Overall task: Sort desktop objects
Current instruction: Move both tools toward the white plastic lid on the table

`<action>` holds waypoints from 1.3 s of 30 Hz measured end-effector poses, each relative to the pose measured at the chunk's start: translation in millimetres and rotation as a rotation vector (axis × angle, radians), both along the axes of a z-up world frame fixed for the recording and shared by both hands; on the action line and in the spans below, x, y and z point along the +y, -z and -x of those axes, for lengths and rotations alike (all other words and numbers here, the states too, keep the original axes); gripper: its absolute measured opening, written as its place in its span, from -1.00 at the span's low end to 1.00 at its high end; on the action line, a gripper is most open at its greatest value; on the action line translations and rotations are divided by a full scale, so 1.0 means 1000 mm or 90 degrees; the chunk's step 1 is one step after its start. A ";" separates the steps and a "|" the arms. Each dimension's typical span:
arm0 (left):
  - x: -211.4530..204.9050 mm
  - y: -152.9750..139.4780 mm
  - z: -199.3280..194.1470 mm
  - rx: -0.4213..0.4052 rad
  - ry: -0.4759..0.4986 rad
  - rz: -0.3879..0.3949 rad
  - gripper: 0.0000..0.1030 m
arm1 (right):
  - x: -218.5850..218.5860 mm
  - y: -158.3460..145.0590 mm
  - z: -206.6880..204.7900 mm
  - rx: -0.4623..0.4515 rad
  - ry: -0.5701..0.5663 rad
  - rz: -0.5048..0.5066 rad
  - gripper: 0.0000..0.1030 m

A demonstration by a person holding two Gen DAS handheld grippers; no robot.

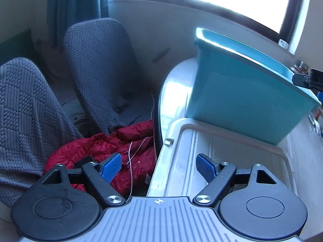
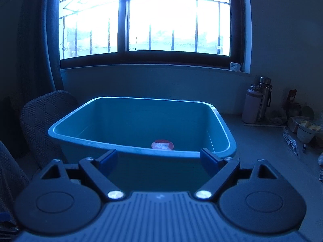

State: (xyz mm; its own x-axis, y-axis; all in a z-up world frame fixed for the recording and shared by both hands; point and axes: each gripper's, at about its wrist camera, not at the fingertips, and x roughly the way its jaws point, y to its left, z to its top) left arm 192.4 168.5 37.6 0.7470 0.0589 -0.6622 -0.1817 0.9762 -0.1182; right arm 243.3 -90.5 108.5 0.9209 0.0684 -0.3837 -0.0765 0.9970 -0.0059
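A teal plastic bin (image 2: 141, 121) stands on the table under the window. A small red round object with a white label (image 2: 162, 144) lies on its floor near the front wall. My right gripper (image 2: 159, 160) is open and empty, just in front of the bin's near rim. In the left wrist view the same bin (image 1: 242, 92) stands to the right, behind a white tray lid (image 1: 181, 161). My left gripper (image 1: 159, 167) is open and empty, held over the table's left edge, one finger over the tray, the other over the red jacket.
Two grey knit-covered chairs (image 1: 97, 64) and a red quilted jacket (image 1: 101, 147) with thin cables sit left of the table. Bottles (image 2: 258, 100), a white cup (image 2: 306, 131), snack packets and small items crowd the table's right side. The other gripper (image 1: 310, 78) shows beyond the bin.
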 end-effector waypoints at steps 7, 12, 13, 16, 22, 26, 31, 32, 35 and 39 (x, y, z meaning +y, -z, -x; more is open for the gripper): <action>-0.005 -0.003 0.024 0.008 0.043 -0.029 0.61 | -0.014 0.011 0.039 0.020 0.038 -0.009 0.71; -0.007 -0.004 0.040 0.015 0.058 -0.038 0.61 | -0.028 0.021 0.064 0.036 0.069 -0.020 0.71; -0.007 -0.003 0.043 0.017 0.059 -0.040 0.61 | -0.031 0.023 0.068 0.041 0.074 -0.021 0.71; -0.007 -0.003 0.052 0.024 0.061 -0.044 0.61 | -0.038 0.030 0.081 0.057 0.089 -0.023 0.71; -0.012 -0.002 0.066 0.033 0.075 -0.049 0.61 | -0.050 0.039 0.106 0.080 0.104 -0.020 0.71; -0.020 0.001 0.076 0.038 0.088 -0.056 0.61 | -0.058 0.046 0.124 0.094 0.111 -0.017 0.71; -0.026 0.008 0.086 0.051 0.095 -0.052 0.61 | -0.067 0.054 0.143 0.114 0.123 -0.026 0.71; -0.027 0.009 0.088 0.054 0.097 -0.052 0.61 | -0.069 0.056 0.147 0.117 0.125 -0.027 0.71; -0.029 0.012 0.093 0.063 0.105 -0.053 0.61 | -0.071 0.060 0.156 0.124 0.129 -0.027 0.71; -0.031 0.012 0.097 0.071 0.113 -0.056 0.61 | -0.074 0.066 0.166 0.141 0.131 -0.027 0.71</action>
